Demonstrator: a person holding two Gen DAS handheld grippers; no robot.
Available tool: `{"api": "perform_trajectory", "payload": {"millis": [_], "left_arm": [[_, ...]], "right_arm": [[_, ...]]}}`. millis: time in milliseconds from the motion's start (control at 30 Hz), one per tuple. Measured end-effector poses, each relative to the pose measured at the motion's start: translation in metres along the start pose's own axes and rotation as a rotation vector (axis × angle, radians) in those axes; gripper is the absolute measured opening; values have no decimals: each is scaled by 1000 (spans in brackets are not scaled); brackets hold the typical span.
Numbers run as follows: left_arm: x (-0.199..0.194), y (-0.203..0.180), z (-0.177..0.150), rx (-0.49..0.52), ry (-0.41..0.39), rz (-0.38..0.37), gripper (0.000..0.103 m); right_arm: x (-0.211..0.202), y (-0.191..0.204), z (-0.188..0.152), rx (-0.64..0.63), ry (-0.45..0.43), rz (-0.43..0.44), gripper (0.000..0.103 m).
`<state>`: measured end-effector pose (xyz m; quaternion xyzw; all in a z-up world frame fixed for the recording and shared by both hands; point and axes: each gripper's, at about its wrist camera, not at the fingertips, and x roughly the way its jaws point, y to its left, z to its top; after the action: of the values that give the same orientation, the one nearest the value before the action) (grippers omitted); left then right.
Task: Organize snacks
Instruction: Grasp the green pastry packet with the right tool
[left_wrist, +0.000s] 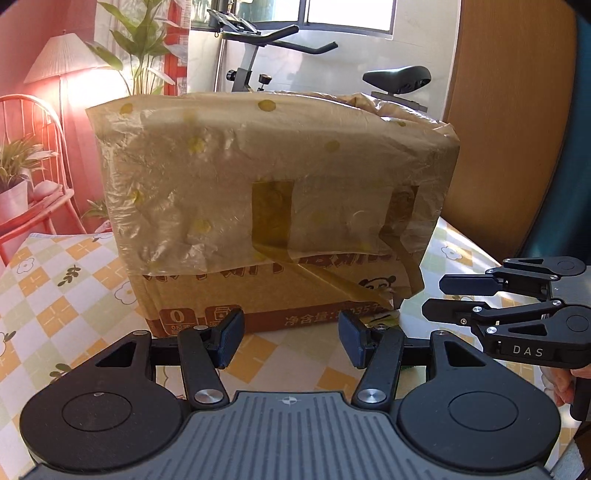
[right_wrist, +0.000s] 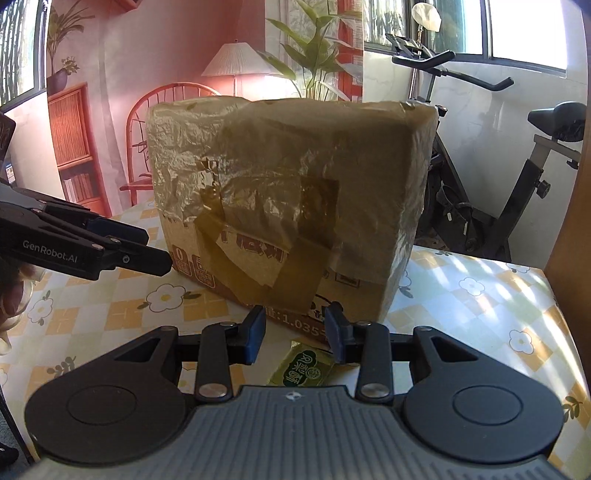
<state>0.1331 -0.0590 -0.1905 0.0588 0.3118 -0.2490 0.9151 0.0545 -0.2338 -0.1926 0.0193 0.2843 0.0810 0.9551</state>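
Observation:
A brown cardboard box (left_wrist: 266, 206) lined with a thin plastic bag folded over its rim stands on the table; it also shows in the right wrist view (right_wrist: 291, 192). My left gripper (left_wrist: 291, 338) is open and empty, just in front of the box's lower edge. My right gripper (right_wrist: 295, 334) is open and empty, close to the box's front corner. A small green and yellow snack packet (right_wrist: 303, 369) lies flat on the table just below and behind the right fingertips. The box's inside is hidden.
The table has a yellow checked floral cloth (left_wrist: 55, 295). An exercise bike (left_wrist: 280, 55) stands behind the box, and a red chair (left_wrist: 33, 147) to the left. The right gripper shows at the right of the left wrist view (left_wrist: 436, 295); the left gripper shows at the left of the right wrist view (right_wrist: 159, 247).

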Motion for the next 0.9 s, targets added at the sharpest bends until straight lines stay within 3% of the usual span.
{"api": "perform_trajectory", "payload": {"millis": [200, 300, 367, 733, 900], "left_arm": [[33, -14, -6, -2, 74, -59, 59], [48, -19, -10, -6, 112, -94, 59], [60, -23, -16, -22, 134, -117, 59], [103, -40, -22, -69, 193, -219, 56], [121, -39, -31, -131, 219, -246, 49]], "right_arm": [[28, -16, -19, 8, 143, 50, 38], [38, -20, -26, 13, 172, 73, 42], [41, -22, -28, 6, 178, 82, 48], [64, -15, -35, -88, 196, 144, 48], [66, -9, -41, -136, 170, 138, 47]]}}
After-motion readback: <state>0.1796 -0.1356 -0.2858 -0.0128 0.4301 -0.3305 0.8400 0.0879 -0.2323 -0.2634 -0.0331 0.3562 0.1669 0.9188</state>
